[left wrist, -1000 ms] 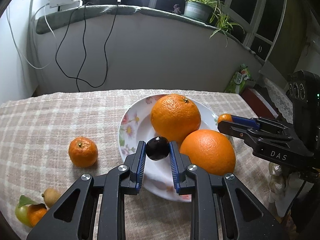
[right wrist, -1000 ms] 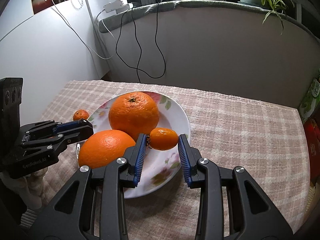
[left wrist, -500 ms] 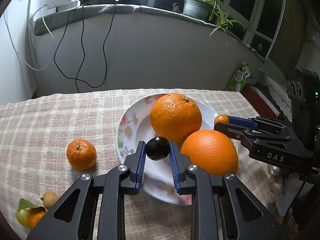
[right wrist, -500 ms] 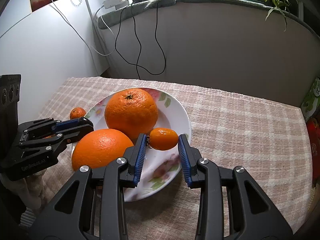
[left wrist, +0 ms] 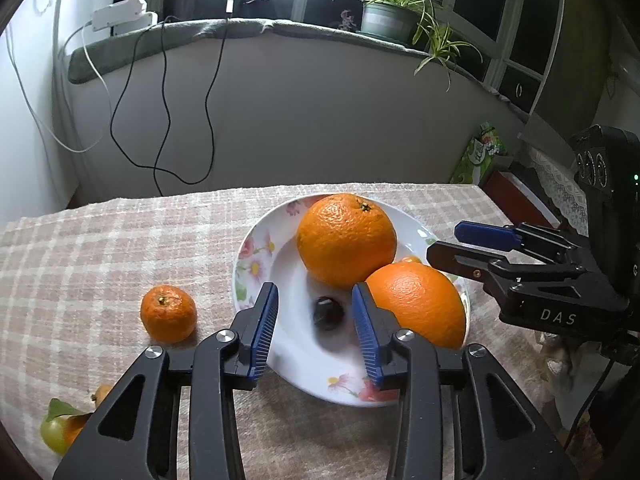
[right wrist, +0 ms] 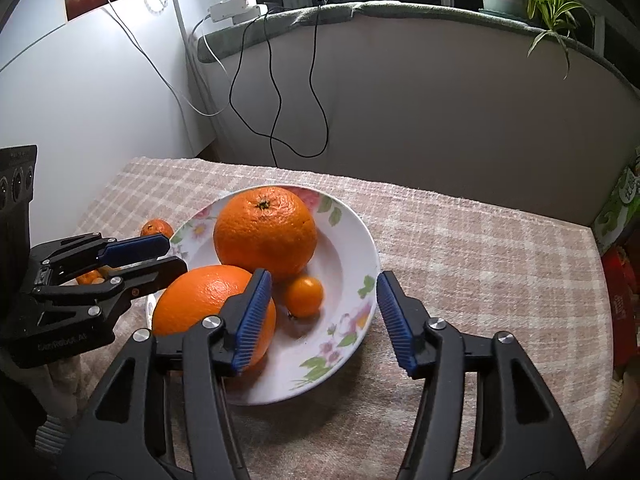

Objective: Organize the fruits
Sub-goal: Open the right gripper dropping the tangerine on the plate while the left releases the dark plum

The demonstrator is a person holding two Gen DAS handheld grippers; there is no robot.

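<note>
Both grippers' jaws have just been opening: the left gripper (left wrist: pixel 316 316) stands spread around a dark plum (left wrist: pixel 328 313) blurred on the plate (left wrist: pixel 256 248), the right gripper (right wrist: pixel 324 312) spread wide, its small orange (right wrist: pixel 303 295) resting in the plate just ahead.

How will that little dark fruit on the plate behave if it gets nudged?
The dark fruit looks round and smooth, so it would likely roll. The plate is glossy and dished, so it probably slides toward the middle. It looks blurred, perhaps already moving.
</note>
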